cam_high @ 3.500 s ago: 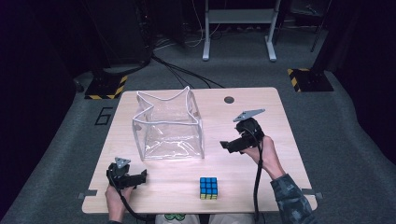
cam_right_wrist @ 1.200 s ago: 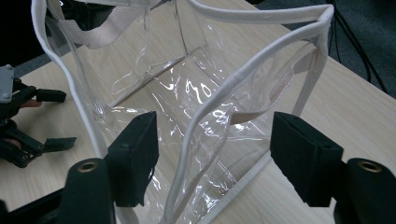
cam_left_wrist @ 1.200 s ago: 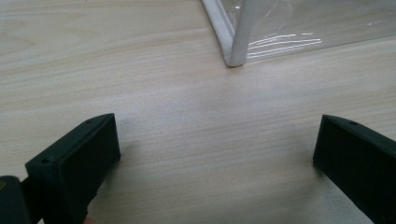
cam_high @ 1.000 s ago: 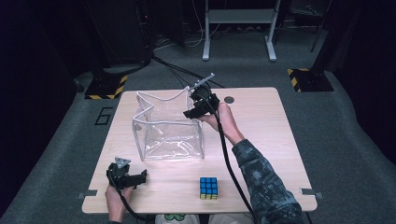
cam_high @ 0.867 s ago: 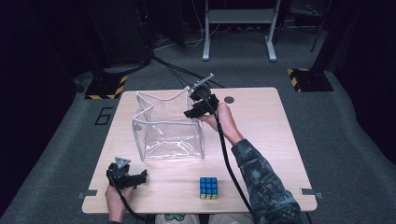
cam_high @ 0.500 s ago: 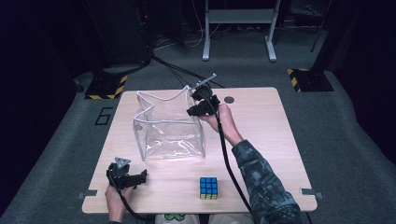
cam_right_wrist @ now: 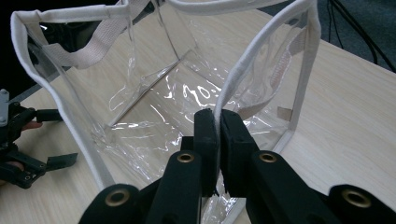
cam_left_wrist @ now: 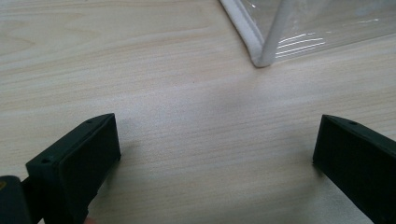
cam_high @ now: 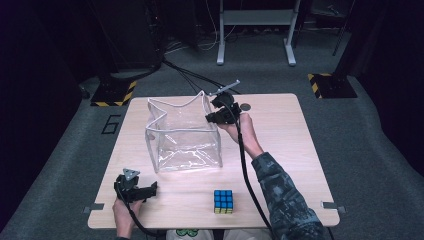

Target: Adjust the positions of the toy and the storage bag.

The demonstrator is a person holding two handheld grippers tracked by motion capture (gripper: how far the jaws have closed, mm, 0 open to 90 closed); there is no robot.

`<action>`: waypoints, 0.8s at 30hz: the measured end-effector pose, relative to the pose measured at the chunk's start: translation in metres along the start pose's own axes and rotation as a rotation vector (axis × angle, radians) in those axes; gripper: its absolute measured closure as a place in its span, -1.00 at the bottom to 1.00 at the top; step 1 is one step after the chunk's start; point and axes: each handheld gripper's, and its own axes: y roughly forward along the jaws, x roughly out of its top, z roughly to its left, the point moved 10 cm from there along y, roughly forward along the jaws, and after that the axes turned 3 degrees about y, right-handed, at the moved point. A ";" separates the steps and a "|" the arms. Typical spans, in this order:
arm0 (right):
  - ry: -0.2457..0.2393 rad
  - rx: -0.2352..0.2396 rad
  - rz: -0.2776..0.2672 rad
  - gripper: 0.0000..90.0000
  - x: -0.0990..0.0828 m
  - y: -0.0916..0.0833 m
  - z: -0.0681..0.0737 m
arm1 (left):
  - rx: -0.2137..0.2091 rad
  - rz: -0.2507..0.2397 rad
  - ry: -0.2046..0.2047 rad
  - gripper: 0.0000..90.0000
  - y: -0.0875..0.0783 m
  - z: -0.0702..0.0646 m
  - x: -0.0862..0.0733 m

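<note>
A clear plastic bag [cam_high: 182, 135] with white trim stands open in the middle of the wooden table [cam_high: 285, 150]. My right gripper [cam_high: 210, 118] is at its far right top rim, and its jaws have just been closing. In the right gripper view the right gripper [cam_right_wrist: 217, 122] is shut on the bag's white edge band [cam_right_wrist: 233, 84]. My left gripper [cam_high: 150, 189] rests near the front left edge and points right. In the left gripper view the left gripper [cam_left_wrist: 215, 154] stands open over bare wood, a bag corner [cam_left_wrist: 261, 51] beyond it.
A colourful puzzle cube [cam_high: 223, 201] sits near the front edge, right of centre. A small dark disc [cam_high: 245, 106] lies at the back of the table beside my right hand. The right gripper's cable [cam_high: 245, 165] trails along the forearm.
The right hand came from the table's right side to the bag's far right rim, and its jaws shut on the white band. The left gripper and the cube have not moved.
</note>
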 end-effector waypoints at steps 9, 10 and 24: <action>0.030 -0.015 -0.019 0.93 -0.005 -0.008 -0.010 | -0.001 0.000 -0.001 -0.99 0.000 0.000 0.000; 0.035 -0.017 -0.021 0.93 -0.006 -0.009 -0.011 | 0.002 0.000 -0.001 -0.99 0.000 0.000 0.000; 0.067 -0.042 -0.040 0.94 -0.016 -0.024 -0.028 | 0.002 -0.001 -0.001 -0.99 0.000 0.000 0.000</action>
